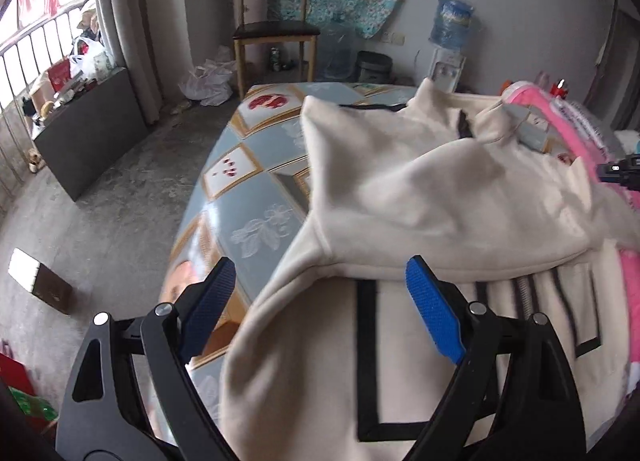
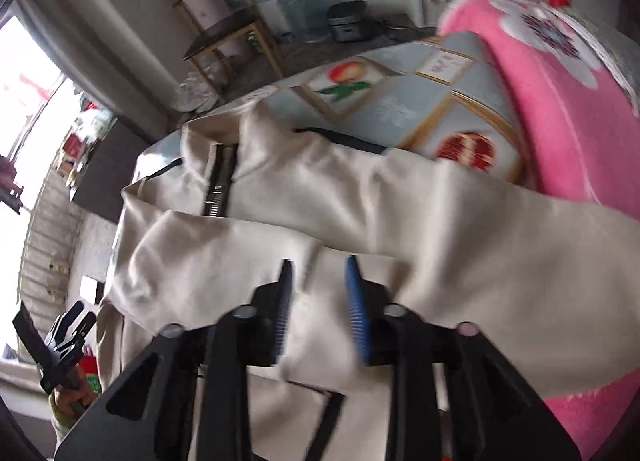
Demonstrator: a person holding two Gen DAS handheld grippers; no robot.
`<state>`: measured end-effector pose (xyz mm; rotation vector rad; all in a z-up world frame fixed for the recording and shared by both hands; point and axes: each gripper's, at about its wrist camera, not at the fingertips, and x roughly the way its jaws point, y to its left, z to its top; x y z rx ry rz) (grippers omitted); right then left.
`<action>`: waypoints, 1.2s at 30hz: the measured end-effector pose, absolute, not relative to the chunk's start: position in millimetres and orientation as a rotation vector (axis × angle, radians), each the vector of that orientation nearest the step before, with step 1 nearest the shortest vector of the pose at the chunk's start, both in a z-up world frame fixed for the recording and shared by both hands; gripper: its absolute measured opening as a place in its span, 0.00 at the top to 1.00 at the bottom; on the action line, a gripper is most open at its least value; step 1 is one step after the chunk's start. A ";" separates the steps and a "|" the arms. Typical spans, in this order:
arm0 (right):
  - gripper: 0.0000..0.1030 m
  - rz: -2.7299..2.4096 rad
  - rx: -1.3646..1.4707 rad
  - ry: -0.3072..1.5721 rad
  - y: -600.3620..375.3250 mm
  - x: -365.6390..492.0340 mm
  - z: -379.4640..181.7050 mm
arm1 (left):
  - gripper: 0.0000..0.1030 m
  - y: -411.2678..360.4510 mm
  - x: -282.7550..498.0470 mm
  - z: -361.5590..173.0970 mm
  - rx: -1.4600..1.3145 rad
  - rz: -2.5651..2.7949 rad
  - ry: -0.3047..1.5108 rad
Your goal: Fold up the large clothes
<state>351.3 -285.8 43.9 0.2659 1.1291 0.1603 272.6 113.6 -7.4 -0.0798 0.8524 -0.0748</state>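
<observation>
On the fruit-patterned blue tabletop (image 1: 256, 217), the soft, floppy cream fleece jacket (image 1: 420, 189) suits hem grips; left gripper (image 1: 320, 293) fingers wide, right gripper (image 2: 320, 281) pinching its fabric.

- Daylight enters from the window (image 1: 36, 21), overexposed at left.
- Right wrist view motion-blurred throughout.
- Fisheye curvature, dark vignette at corners.

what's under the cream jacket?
The cream jacket lies on a table with a patterned blue cloth; its right edge overlaps a pink blanket. Whatever sits beneath the jacket's middle is covered.
</observation>
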 end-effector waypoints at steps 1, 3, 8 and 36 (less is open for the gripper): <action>0.46 0.217 0.235 1.132 -263.5 363.3 44.0 | 0.19 107.9 275.9 -7.1 -0.105 -0.097 0.848; 0.46 0.349 0.178 1.150 -215.7 384.4 40.9 | 0.25 94.7 281.4 -7.7 -0.137 -0.141 0.844; 0.46 0.579 0.002 1.246 -86.5 449.5 6.2 | 0.56 68.0 299.6 -32.4 -0.164 -0.206 0.911; 0.82 0.515 -0.448 1.085 41.0 488.6 -10.9 | 0.85 82.1 278.7 -48.9 -0.220 -0.158 0.954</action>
